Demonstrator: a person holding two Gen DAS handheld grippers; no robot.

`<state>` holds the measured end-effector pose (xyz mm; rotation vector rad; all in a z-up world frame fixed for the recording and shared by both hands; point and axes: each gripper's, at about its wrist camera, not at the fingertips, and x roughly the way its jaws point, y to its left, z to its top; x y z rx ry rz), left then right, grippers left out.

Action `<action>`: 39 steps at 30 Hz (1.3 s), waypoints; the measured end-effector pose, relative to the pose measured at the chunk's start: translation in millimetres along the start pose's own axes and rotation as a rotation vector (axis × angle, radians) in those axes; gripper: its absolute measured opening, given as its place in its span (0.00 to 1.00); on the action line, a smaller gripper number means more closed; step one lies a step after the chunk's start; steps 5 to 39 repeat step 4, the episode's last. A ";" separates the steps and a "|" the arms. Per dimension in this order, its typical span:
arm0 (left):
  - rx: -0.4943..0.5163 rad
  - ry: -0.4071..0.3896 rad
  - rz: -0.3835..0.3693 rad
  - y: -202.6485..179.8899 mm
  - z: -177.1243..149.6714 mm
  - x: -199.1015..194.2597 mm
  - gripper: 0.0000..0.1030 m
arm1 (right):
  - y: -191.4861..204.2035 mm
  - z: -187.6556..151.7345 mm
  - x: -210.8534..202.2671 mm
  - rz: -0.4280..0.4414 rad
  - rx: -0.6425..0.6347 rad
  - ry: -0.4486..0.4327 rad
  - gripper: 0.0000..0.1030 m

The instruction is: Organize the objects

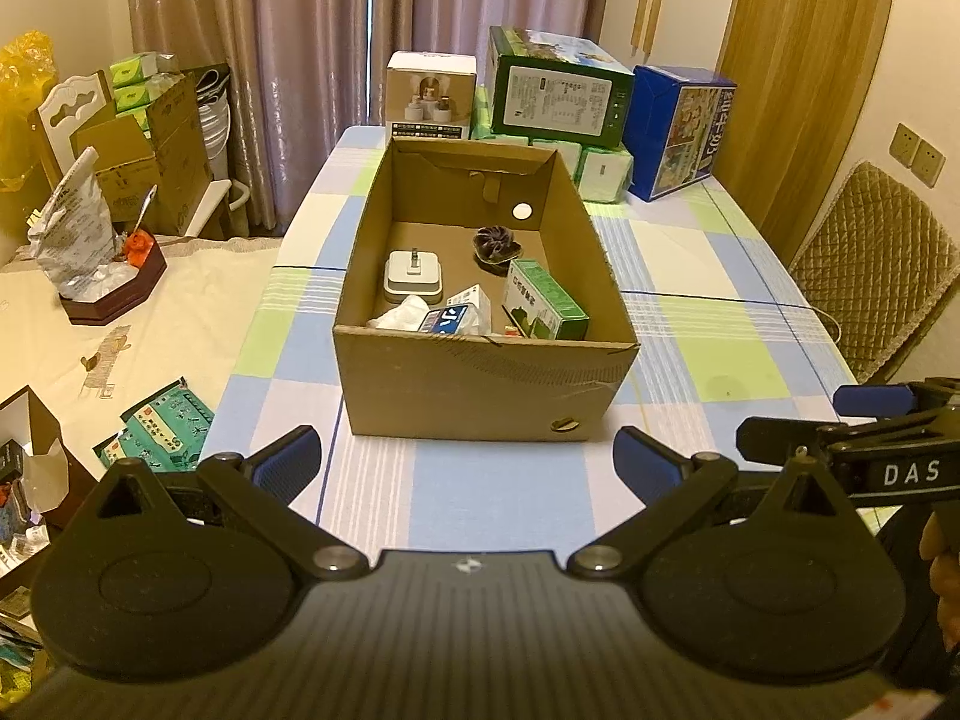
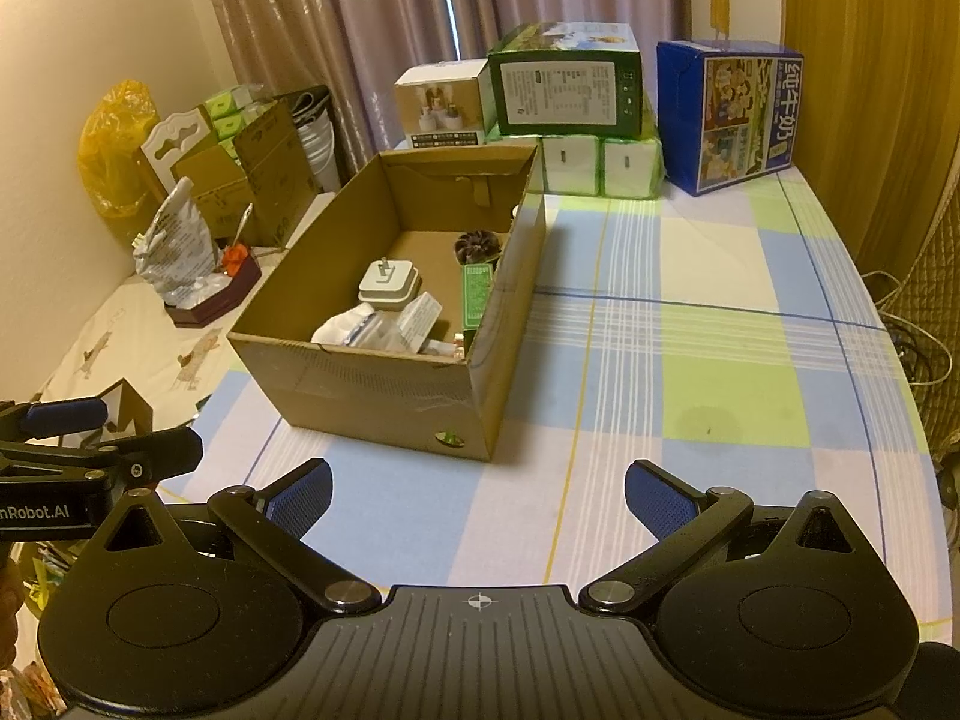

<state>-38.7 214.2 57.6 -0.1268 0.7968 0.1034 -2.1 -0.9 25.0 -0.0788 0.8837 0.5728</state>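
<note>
On the checked tablecloth point(image 1: 690, 276) stands an open cardboard box point(image 1: 480, 384), and all the small things lie inside it. Seen from the left wrist camera, a white charger point(image 1: 413, 276) lies on the box floor at about 9 o'clock from the middle. A dark paper cup with folds point(image 1: 495, 245) sits toward 12 o'clock, near the far wall. A green carton point(image 1: 545, 300) leans at 3 o'clock against the right wall, tilted. At 6 o'clock, against the near wall, there is a crumpled white tissue point(image 1: 401, 313), and a small blue and white packet point(image 1: 451, 315) just beside it.

The left gripper point(image 1: 468, 465) hovers at the near edge of the table, in front of the box. Its two fingers are spread wide and nothing is between them. The right gripper point(image 2: 478, 499) is also released, with its blue pads point(image 2: 657, 501) wide apart and empty, over the cloth at 4 o'clock from the box. Neither gripper touches the box.

Behind the box, at 12 o'clock, some bigger boxes are stacked at the far end of the table: a white box point(image 1: 429, 95), a green box point(image 1: 558, 93) on tissue packs point(image 1: 605, 173), and a blue milk box point(image 1: 678, 132) at 1 o'clock. A padded chair point(image 1: 870, 270) stands at 3 o'clock beside the table.
</note>
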 end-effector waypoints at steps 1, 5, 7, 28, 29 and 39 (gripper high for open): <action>0.001 -0.011 -0.006 -0.3 -1.0 -1.1 0.99 | 0.1 0.0 -0.1 -0.001 0.000 0.000 0.98; -0.008 -0.012 0.003 -0.6 0.2 -1.3 0.99 | -0.1 0.3 -0.4 -0.002 0.001 -0.001 0.98; -0.008 -0.012 0.003 -0.6 0.2 -1.3 0.99 | -0.1 0.3 -0.4 -0.002 0.001 -0.001 0.98; -0.008 -0.012 0.003 -0.6 0.2 -1.3 0.99 | -0.1 0.3 -0.4 -0.002 0.001 -0.001 0.98; -0.008 -0.012 0.003 -0.6 0.2 -1.3 0.99 | -0.1 0.3 -0.4 -0.002 0.001 -0.001 0.98; -0.008 -0.012 0.003 -0.6 0.2 -1.3 0.99 | -0.1 0.3 -0.4 -0.002 0.001 -0.001 0.98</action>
